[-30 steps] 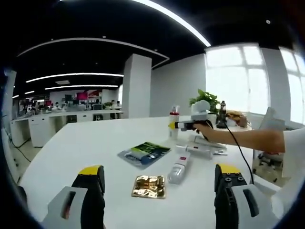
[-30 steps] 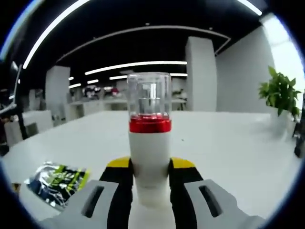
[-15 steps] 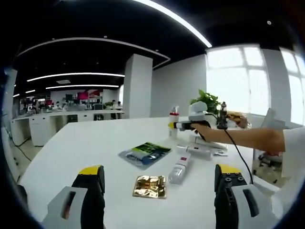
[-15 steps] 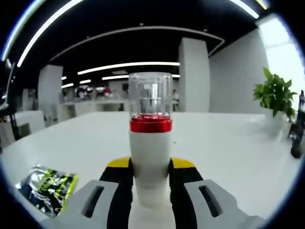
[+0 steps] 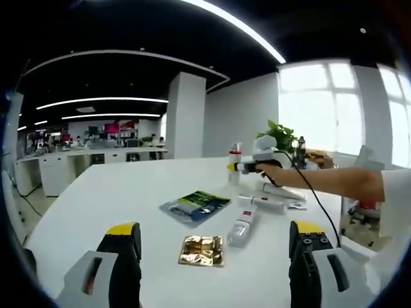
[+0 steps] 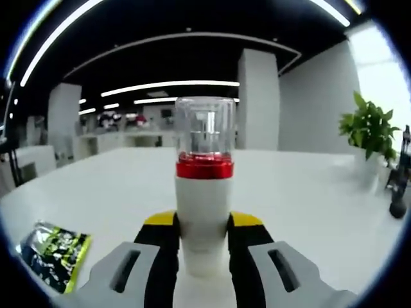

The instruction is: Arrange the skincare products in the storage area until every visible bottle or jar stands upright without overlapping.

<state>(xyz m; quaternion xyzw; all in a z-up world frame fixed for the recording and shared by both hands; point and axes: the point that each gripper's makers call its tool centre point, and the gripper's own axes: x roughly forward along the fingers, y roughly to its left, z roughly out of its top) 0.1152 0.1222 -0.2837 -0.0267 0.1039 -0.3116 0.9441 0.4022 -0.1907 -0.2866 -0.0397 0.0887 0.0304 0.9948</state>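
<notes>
Our right tongs (image 6: 202,240) pinched one upright white bottle (image 6: 203,221) with a red collar, held out on a level arm over the bench (image 5: 115,192) toward its far edge. Our left tongs (image 5: 215,247) hung spread and empty at the near edge, before one gold packet (image 5: 201,249), one green sachet (image 5: 194,206), and two tubes lying flat: a clear one (image 5: 242,226) and a white one (image 5: 264,203).

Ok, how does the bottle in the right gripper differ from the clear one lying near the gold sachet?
The red-collared white bottle stands upright; the clear bottle lies on its side on the white table. The white bottle is clamped in the right gripper; the clear bottle lies free beside the gold sachet, ahead of the open left gripper. One body is opaque white, the other see-through. Both are slim and capped.
</notes>
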